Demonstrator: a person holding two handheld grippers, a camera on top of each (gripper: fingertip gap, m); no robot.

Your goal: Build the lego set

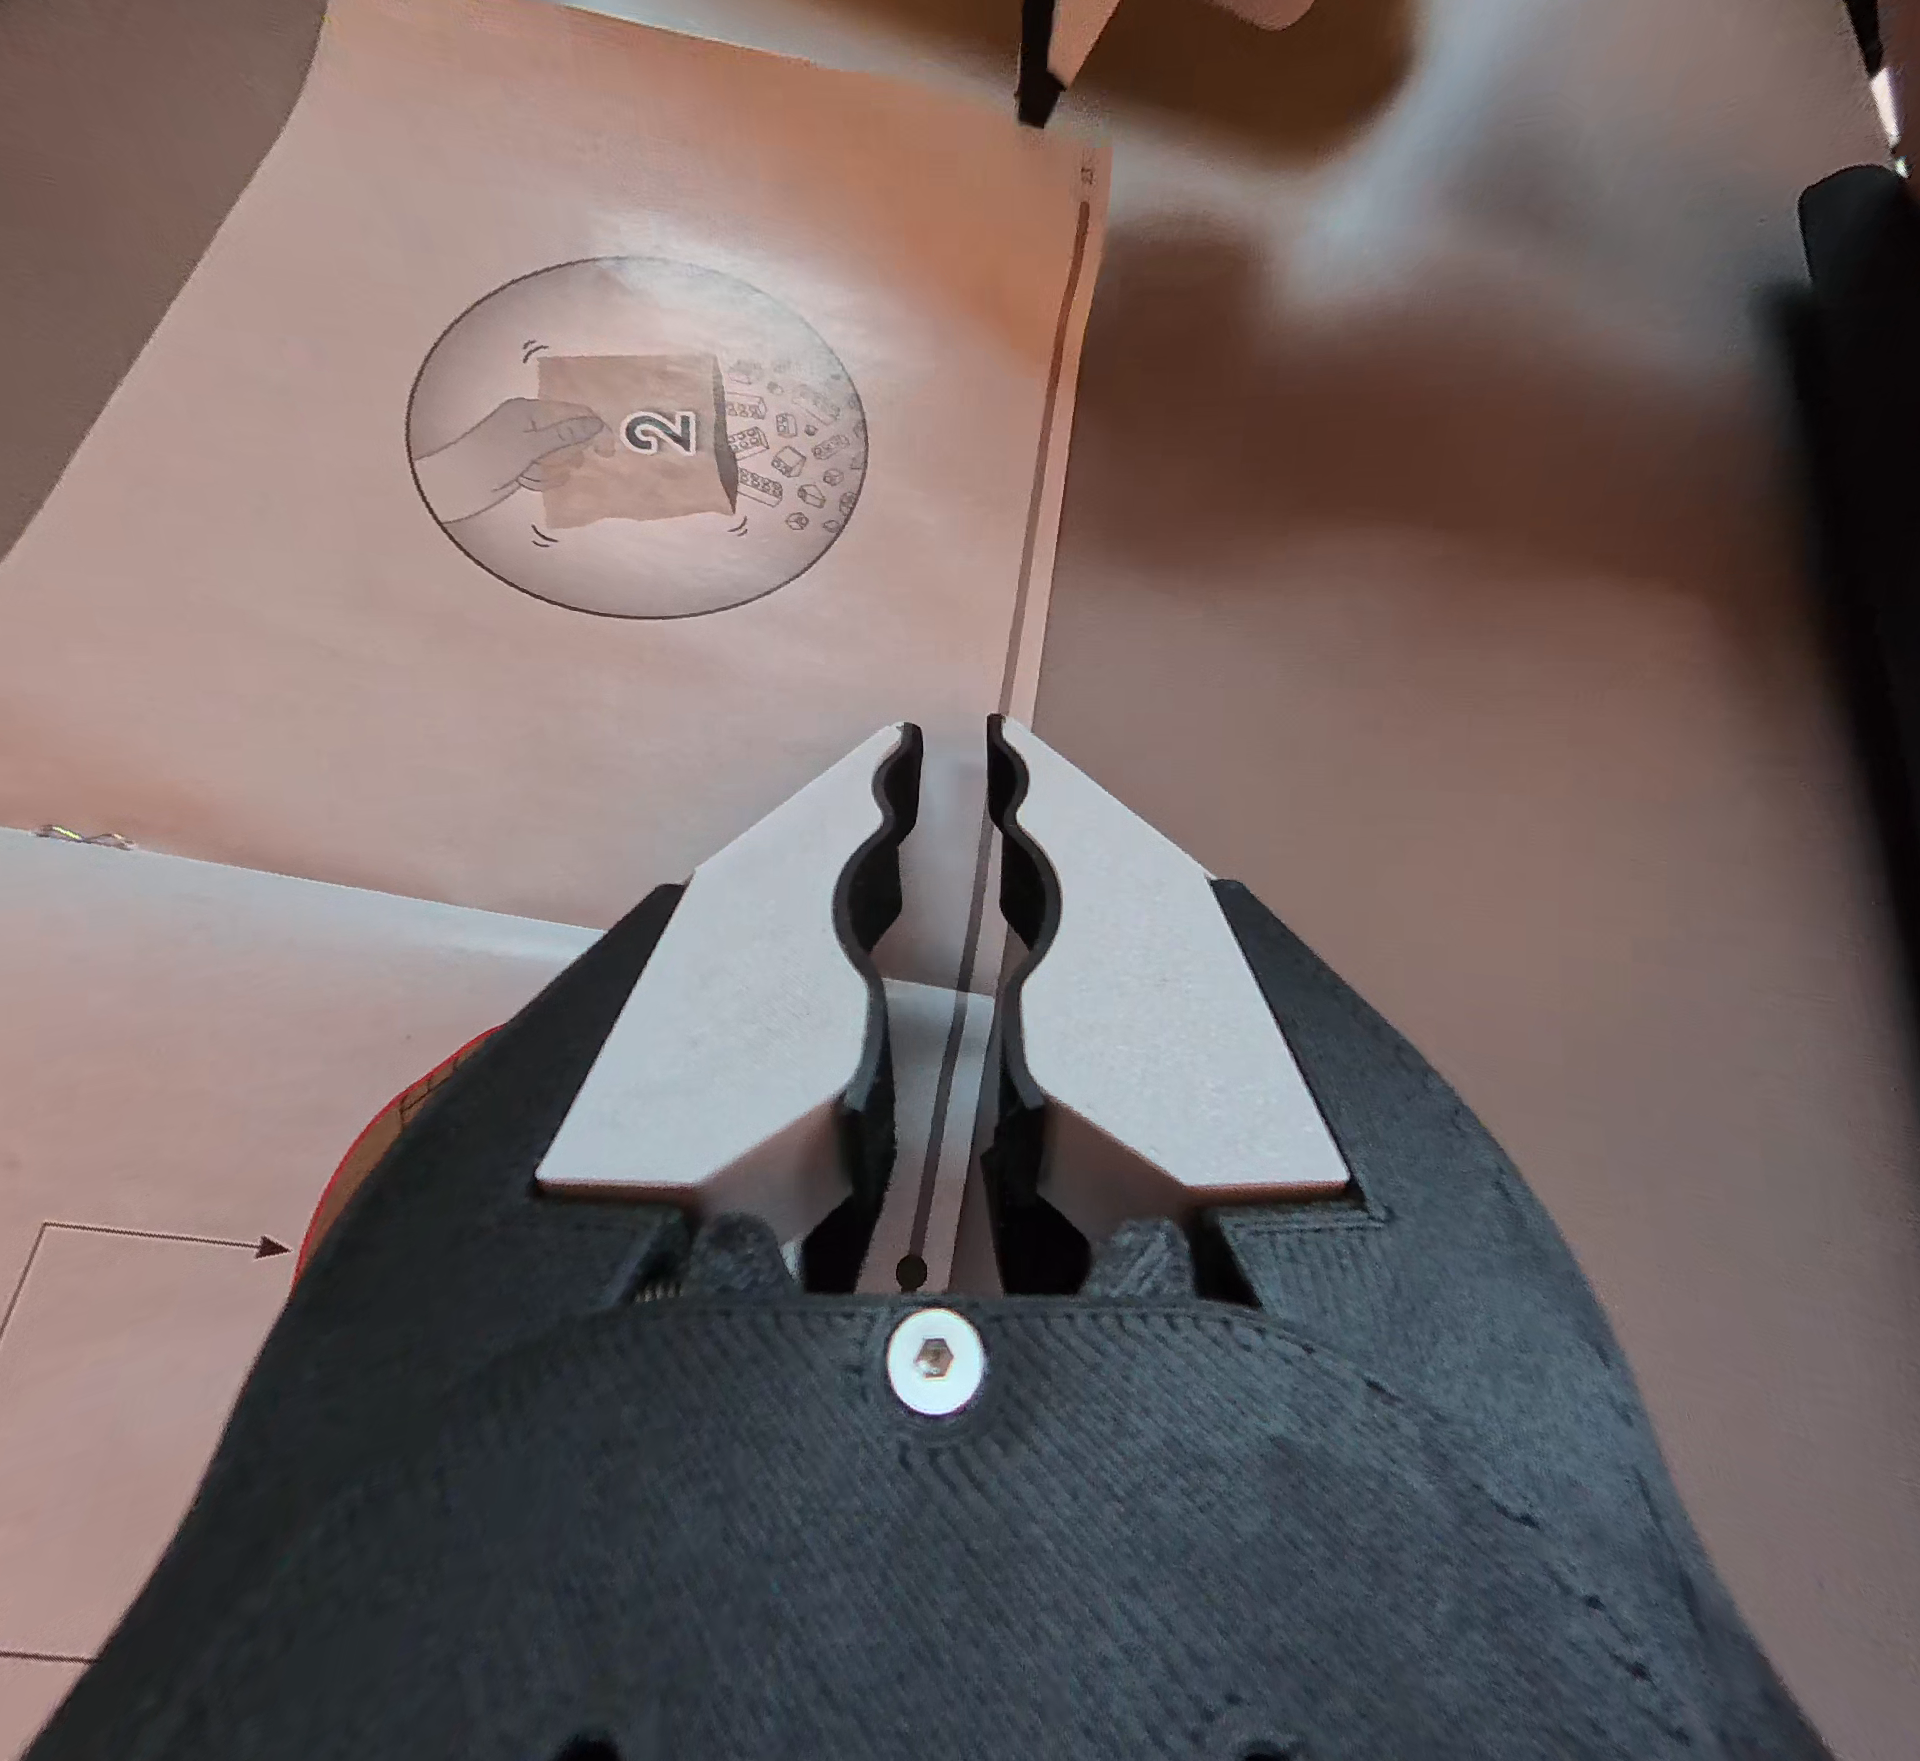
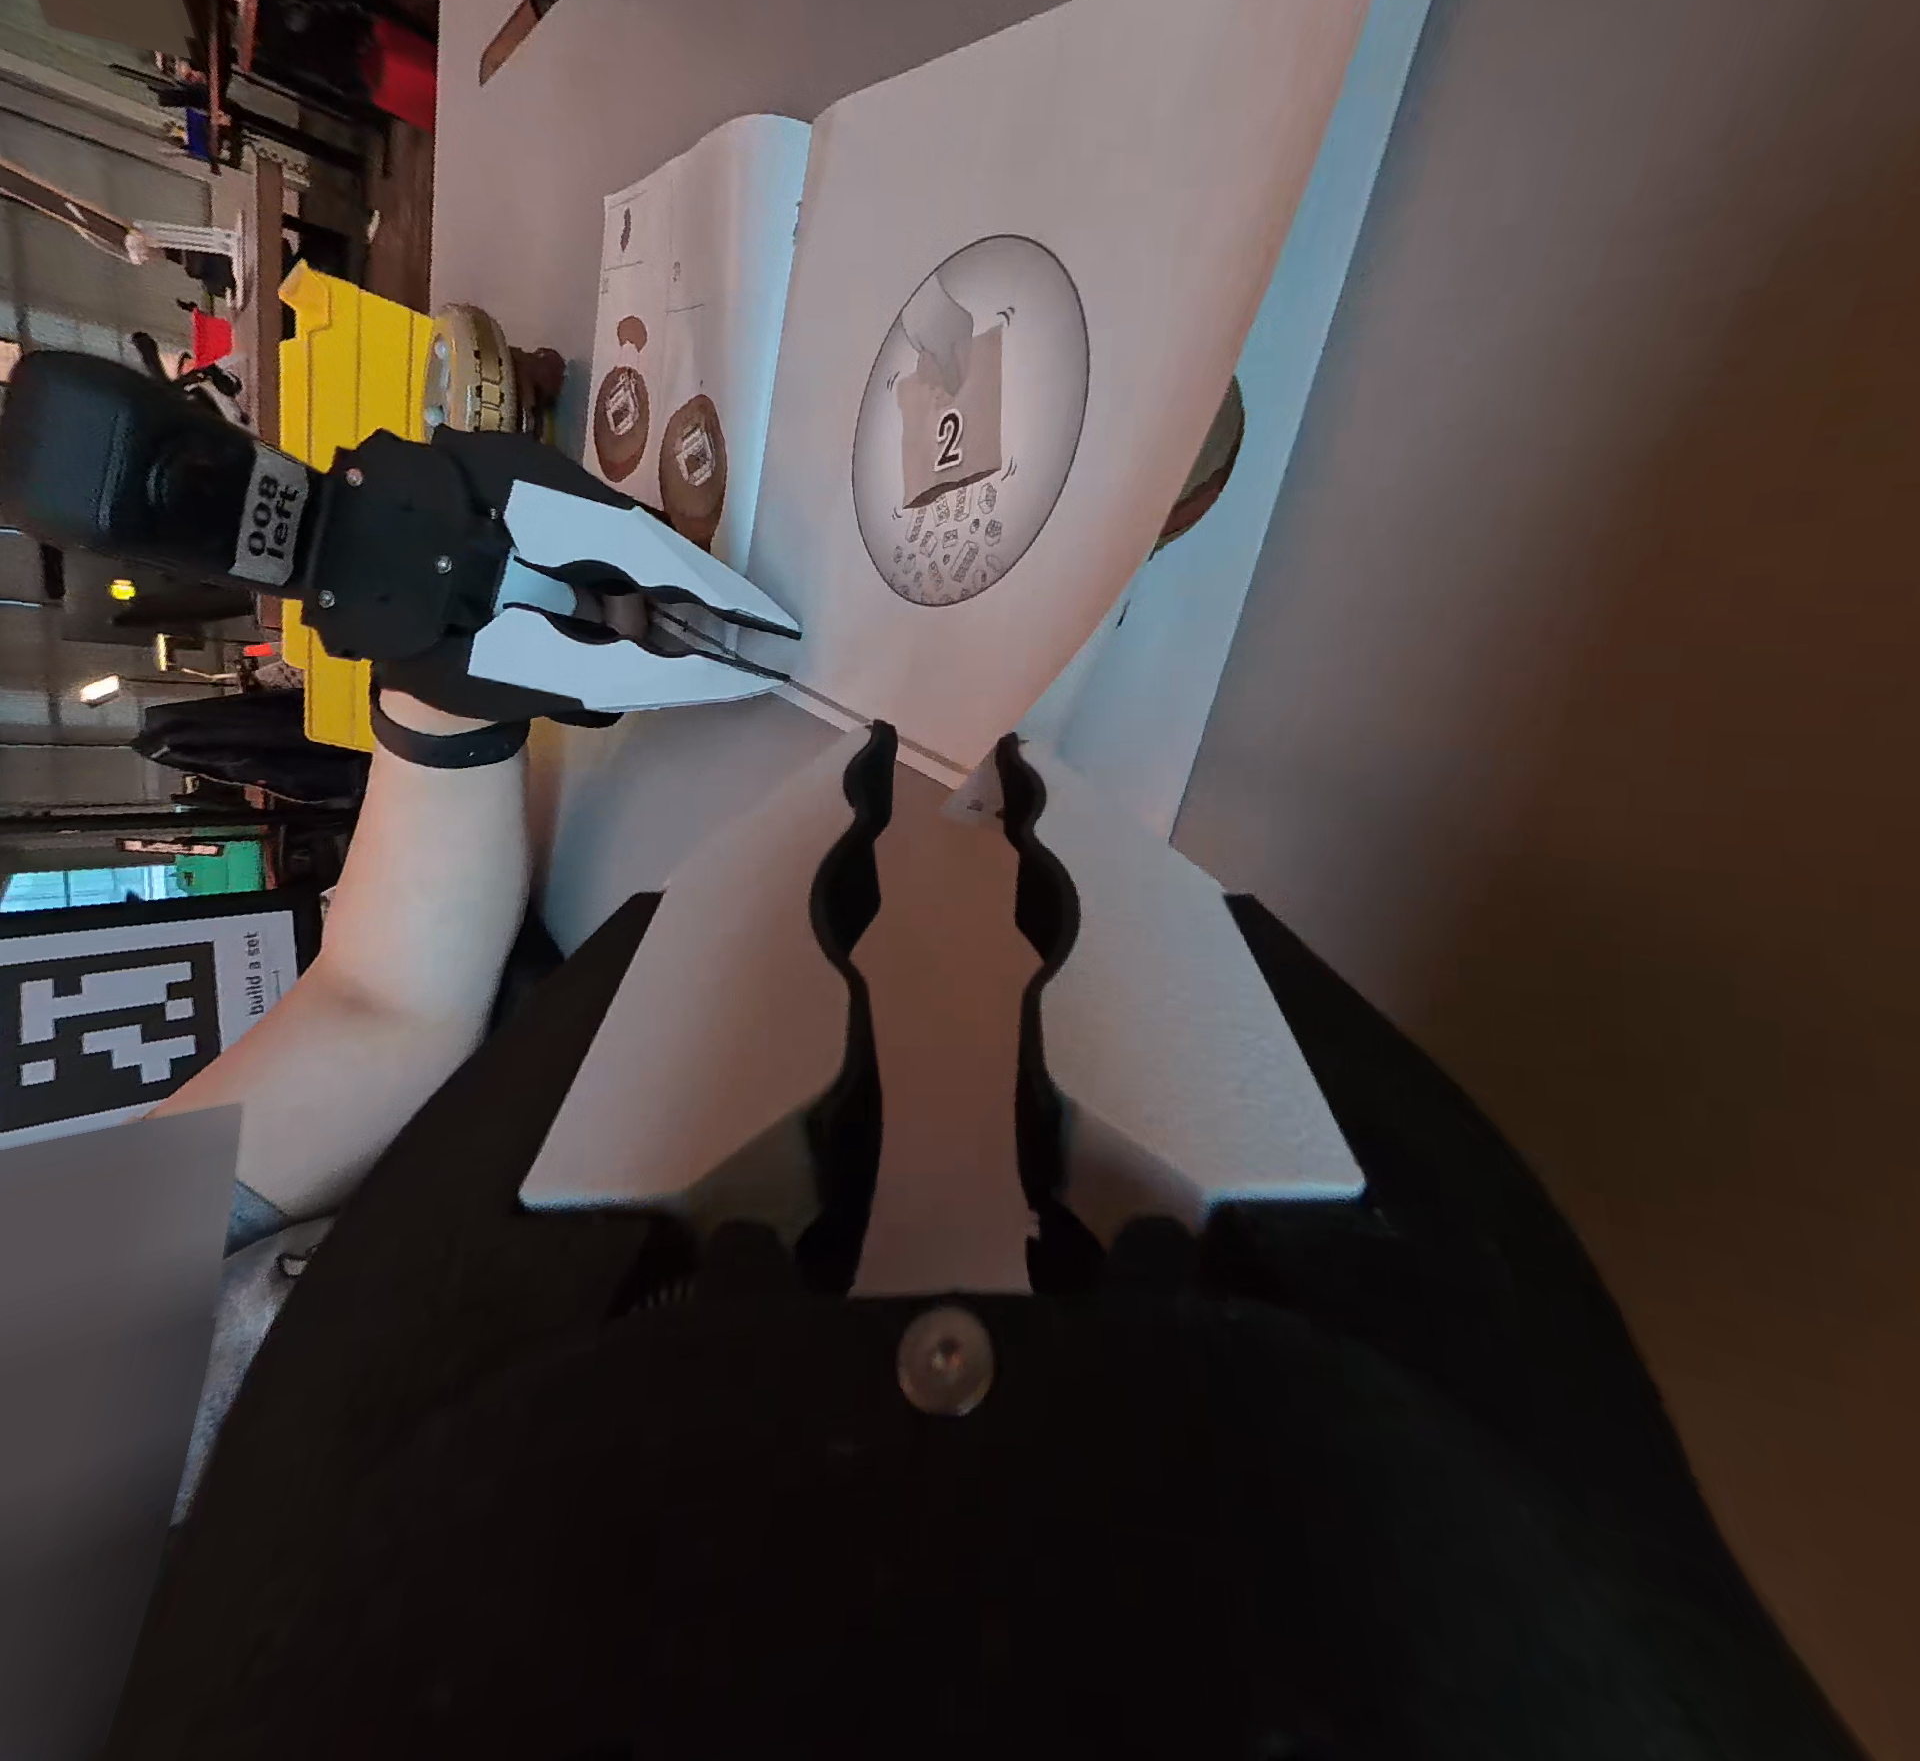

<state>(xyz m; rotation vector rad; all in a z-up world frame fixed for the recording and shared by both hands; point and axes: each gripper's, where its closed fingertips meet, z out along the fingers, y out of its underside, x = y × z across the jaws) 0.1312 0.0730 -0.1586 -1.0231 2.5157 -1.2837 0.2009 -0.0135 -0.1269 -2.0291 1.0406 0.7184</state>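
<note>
An open instruction booklet lies on the table. Its right page, printed with a round bag picture, is lifted and curves up off the booklet. My left gripper is narrowly open, and the page's outer edge with its dark printed line runs through the gap. The left gripper also shows in the right wrist view. My right gripper is open, with the page's near corner at its right finger. One of its fingers shows blurred at the page's far corner.
A round tan and gold lego build and a yellow bin stand left of the booklet. A brown round piece peeks from behind the lifted page. A black-and-white marker card lies lower left. Grey table spreads to the right.
</note>
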